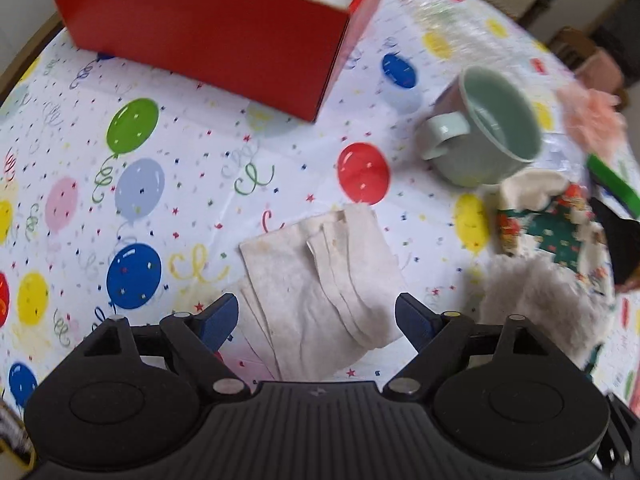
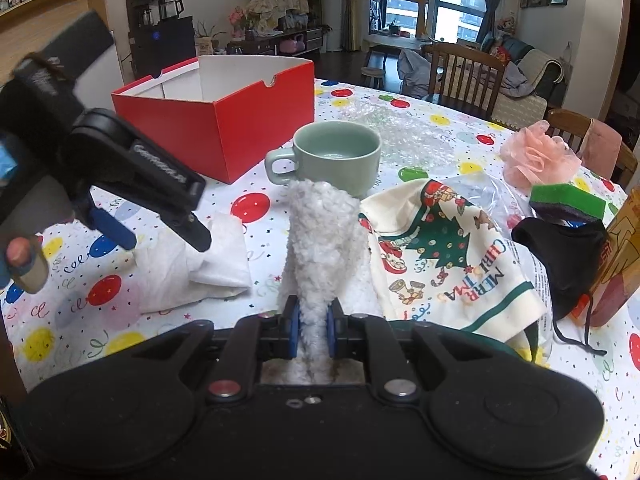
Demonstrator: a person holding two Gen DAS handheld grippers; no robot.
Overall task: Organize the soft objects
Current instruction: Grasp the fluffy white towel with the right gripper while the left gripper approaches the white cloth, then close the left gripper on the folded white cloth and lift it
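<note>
Between spread left claw (image 1: pixel 316 320) fingers: white cloth (image 1: pixel 320 280); right claw (image 2: pixel 312 334) pinching fluffy sock (image 2: pixel 320 240).

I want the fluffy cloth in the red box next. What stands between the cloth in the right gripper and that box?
The green mug stands just beyond the fluffy white cloth that the right gripper pinches, beside the red box's near corner. The box top is open; lifting over or passing left of the mug looks clear.

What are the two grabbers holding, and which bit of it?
The right gripper pinches the fluffy white cloth by a bunched fold at its near end. The left gripper is open over the folded beige cloth, holding nothing.
</note>
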